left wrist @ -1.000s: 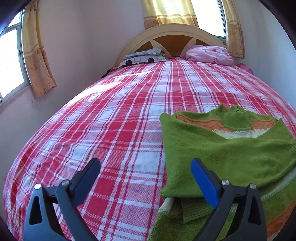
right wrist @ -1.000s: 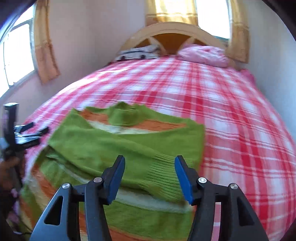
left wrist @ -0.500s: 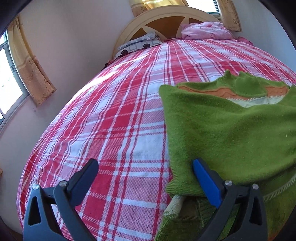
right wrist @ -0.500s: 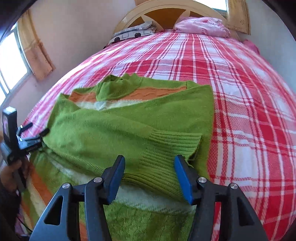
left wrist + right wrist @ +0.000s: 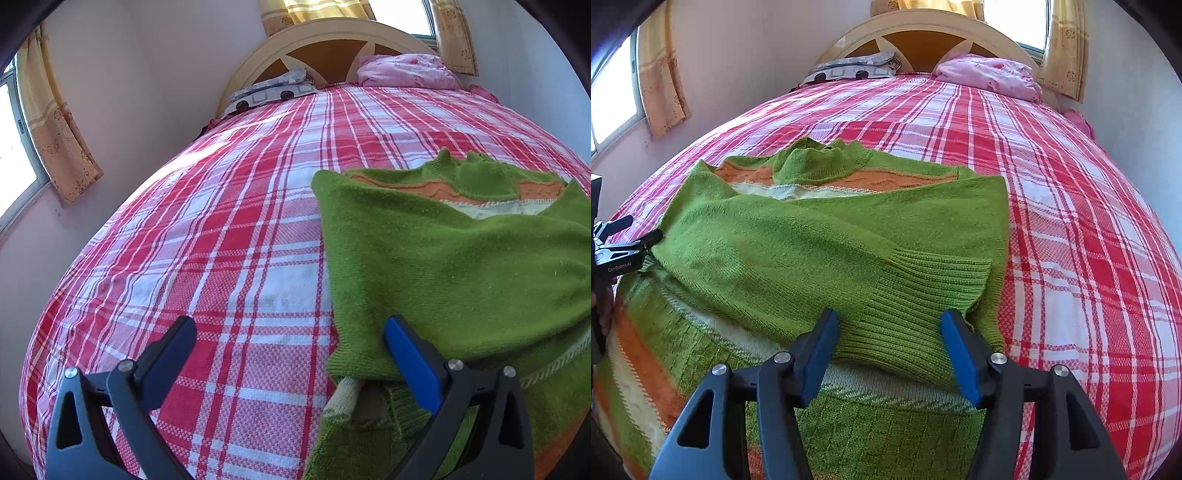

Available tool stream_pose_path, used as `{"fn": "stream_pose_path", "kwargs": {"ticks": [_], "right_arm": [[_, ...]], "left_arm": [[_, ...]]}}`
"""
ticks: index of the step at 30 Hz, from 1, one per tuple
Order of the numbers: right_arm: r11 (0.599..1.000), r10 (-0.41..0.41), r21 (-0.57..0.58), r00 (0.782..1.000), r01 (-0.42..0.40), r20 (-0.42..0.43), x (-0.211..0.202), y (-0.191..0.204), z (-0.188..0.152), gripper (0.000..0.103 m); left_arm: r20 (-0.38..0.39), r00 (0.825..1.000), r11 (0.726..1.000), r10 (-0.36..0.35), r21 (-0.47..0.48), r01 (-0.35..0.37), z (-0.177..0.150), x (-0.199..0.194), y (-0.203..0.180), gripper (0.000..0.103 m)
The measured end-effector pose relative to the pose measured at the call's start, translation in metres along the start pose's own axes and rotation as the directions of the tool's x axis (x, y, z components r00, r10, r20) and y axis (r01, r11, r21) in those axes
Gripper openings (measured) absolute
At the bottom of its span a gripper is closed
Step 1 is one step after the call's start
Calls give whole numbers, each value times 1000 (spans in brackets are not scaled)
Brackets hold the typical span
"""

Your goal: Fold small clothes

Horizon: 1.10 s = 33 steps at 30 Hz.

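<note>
Right wrist view: plaid bed (image 5: 1071, 221), green sweater (image 5: 812, 240) lying on near-left part, sleeves folded over. Right gripper (image 5: 888, 350) jaws spread, just been opening, straddling ribbed cuff (image 5: 923, 295). Left gripper (image 5: 291, 354) jaws wide apart at sweater edge.

both tongs, left (image 5: 290, 341) and right (image 5: 888, 334), dropped closer to the green sweater (image 5: 827, 240), right ones just opened a bit wider over its ribbed cuff (image 5: 916, 295)

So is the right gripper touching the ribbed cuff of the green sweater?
Cannot tell. In the right wrist view the right gripper has its open jaws straddling the ribbed cuff, but nothing shows whether the pads touch the knit.
</note>
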State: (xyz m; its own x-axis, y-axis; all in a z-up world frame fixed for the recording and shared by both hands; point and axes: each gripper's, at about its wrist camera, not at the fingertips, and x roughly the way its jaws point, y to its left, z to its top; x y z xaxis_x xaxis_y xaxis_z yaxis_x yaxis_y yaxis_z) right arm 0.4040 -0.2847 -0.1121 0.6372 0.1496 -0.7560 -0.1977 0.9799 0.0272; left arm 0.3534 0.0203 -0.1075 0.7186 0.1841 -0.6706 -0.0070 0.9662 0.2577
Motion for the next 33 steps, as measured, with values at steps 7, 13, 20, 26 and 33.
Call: {"fn": "stream_pose_path", "kwargs": {"ticks": [7, 13, 20, 26, 33], "right_arm": [[1000, -13, 0, 1000, 13, 14, 2, 2, -1, 61], [1000, -20, -1, 1000, 20, 8, 1, 4, 0, 61], [999, -37, -17, 999, 37, 8, -5, 6, 0, 62], [996, -51, -74, 997, 56, 66, -32, 21, -10, 67], [997, -10, -82, 999, 14, 46, -47, 32, -30, 67]], "left_arm": [[-14, 998, 999, -54, 4, 54, 0, 4, 0, 103], [-11, 994, 992, -106, -75, 105, -3, -6, 14, 103], [7, 995, 994, -99, -36, 99, -7, -15, 6, 103], [37, 990, 990, -137, -20, 138, -13, -37, 4, 103], [66, 979, 981, -193, -23, 195, -25, -68, 2, 103]]}}
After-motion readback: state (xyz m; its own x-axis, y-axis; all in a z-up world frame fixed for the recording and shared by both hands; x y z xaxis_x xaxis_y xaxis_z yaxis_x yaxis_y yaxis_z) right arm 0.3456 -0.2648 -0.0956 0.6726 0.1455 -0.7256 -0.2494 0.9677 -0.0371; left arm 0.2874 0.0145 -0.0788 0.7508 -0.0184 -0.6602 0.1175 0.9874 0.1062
